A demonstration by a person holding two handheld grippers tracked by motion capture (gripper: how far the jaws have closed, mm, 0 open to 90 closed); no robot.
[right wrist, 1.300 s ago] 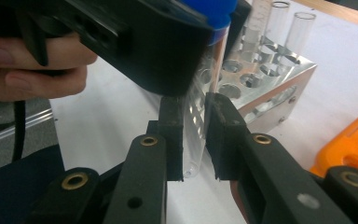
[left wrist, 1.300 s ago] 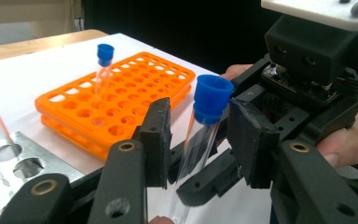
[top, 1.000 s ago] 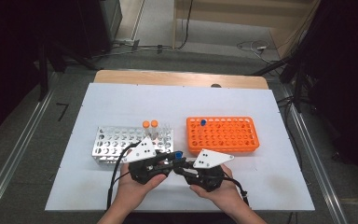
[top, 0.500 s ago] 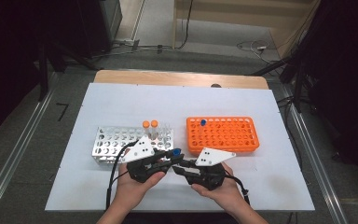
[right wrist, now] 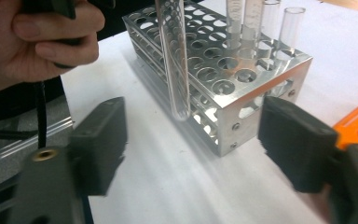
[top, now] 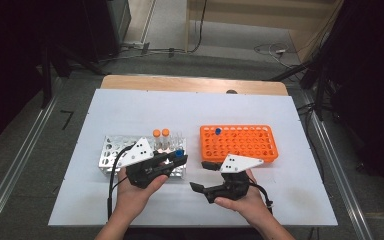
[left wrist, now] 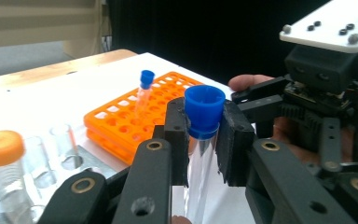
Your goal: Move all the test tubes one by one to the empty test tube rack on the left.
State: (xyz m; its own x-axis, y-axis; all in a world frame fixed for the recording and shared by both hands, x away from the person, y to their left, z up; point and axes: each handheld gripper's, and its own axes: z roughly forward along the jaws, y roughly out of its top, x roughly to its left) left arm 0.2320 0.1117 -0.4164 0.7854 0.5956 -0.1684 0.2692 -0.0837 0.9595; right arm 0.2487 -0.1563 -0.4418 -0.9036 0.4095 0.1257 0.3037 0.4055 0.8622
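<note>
Two claws: my left claw (left wrist: 204, 135) clamps the blue-capped tube (left wrist: 203, 140) just under its cap; my right claw (right wrist: 191, 154), just opening, seems empty, tube beyond it.

Left tool (left wrist: 204, 144) clamps blue-capped tube (left wrist: 203, 140); orange rack (left wrist: 135, 123) behind.

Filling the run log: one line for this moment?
left tongs: shut on blue-capped tube | right tongs: just opened, empty | racks: steel, orange

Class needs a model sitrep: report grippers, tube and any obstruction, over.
Left gripper shut on blue-capped tube. Right gripper empty, jaws just opening. Steel rack close beside the tube; nothing blocking.
</note>
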